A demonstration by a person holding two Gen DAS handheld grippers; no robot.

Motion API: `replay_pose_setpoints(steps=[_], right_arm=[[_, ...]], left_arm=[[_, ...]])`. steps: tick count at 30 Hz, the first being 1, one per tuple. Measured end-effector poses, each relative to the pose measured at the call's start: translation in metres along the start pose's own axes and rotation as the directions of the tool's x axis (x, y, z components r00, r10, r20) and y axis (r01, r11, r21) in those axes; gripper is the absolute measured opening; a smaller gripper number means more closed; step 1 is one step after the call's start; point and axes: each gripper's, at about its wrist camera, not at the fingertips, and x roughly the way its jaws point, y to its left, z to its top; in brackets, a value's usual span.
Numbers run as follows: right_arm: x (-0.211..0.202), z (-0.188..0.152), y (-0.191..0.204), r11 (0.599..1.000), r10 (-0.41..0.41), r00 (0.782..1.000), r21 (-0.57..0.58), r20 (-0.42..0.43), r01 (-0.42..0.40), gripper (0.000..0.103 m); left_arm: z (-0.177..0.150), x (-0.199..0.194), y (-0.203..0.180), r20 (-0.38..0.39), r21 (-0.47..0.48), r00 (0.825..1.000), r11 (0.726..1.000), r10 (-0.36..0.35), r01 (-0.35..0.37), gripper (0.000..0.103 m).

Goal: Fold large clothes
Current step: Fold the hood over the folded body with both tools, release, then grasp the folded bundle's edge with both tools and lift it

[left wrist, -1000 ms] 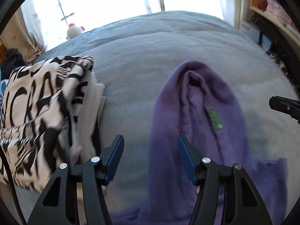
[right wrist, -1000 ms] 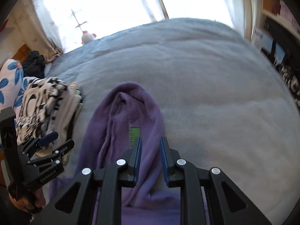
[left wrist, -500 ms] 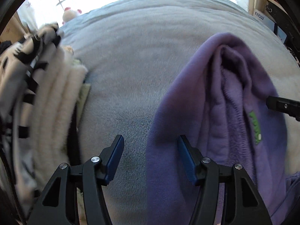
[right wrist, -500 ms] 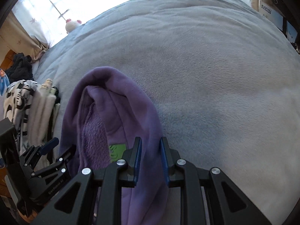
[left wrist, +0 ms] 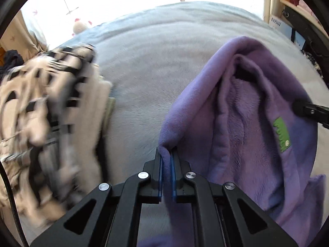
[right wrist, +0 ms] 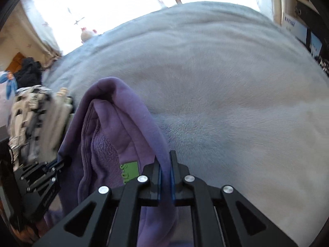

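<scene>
The purple fleece garment (left wrist: pixel 242 127) lay bunched on the grey bed (left wrist: pixel 156 57), its hood-like opening turned upward so that the paler, fuzzy inner side showed. A small green label (left wrist: pixel 281 134) sat on the inner fabric near the garment's right edge.

The left gripper (left wrist: pixel 166 160) was clamped on the garment's left edge, a thin ridge of purple cloth pinched between its blue pads and running down between the black fingers toward the camera. The bulk of the garment spread ahead and to the right of this gripper.

The right gripper (right wrist: pixel 164 164) was likewise closed on a fold of the same garment, gripping its right-hand edge, with the cloth rising ahead of the fingers and falling away to the left. In the right wrist view the left gripper appeared at the lower left, touching the garment's other side; in the left wrist view the tip of the right gripper reached in from the right edge just above the green label.

To the left of the garment, apart from it, lay a cream and black patterned garment (left wrist: pixel 47 113), blurred. A small plush toy (right wrist: pixel 88 33) sat at the far edge of the bed below the bright window (right wrist: pixel 107 2).
</scene>
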Motion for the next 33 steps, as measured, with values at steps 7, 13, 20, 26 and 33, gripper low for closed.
replay_pose_setpoints(steps=[7, 13, 20, 26, 33], right_arm=[[-0.133, -0.049, 0.037, 0.987, 0.125, 0.984, -0.12, 0.128, -0.11, 0.006], [-0.186, -0.133, 0.061, 0.967, 0.14, 0.983, -0.232, 0.118, -0.11, 0.008], [-0.176, -0.234, 0.051, 0.969, 0.045, 0.996, -0.239, -0.074, -0.061, 0.024], [-0.172, -0.294, 0.037, 0.983, 0.1, 0.983, -0.139, -0.151, -0.122, 0.025], [-0.168, -0.329, 0.048, 0.98, 0.18, 0.969, -0.055, -0.169, -0.191, 0.044]], left_arm=[[-0.044, -0.119, 0.029, 0.103, -0.026, 0.99, 0.995, -0.092, 0.095, 0.004], [-0.142, -0.191, 0.036, 0.097, -0.002, 0.978, 0.982, -0.185, 0.186, 0.005], [-0.267, -0.187, 0.041, -0.07, -0.024, 0.972, 0.974, -0.224, 0.223, 0.01], [-0.325, -0.182, 0.047, -0.122, -0.119, 0.949, 0.953, -0.292, 0.278, 0.017], [-0.344, -0.197, 0.03, -0.066, -0.156, 0.914, 0.909, -0.399, 0.386, 0.029]])
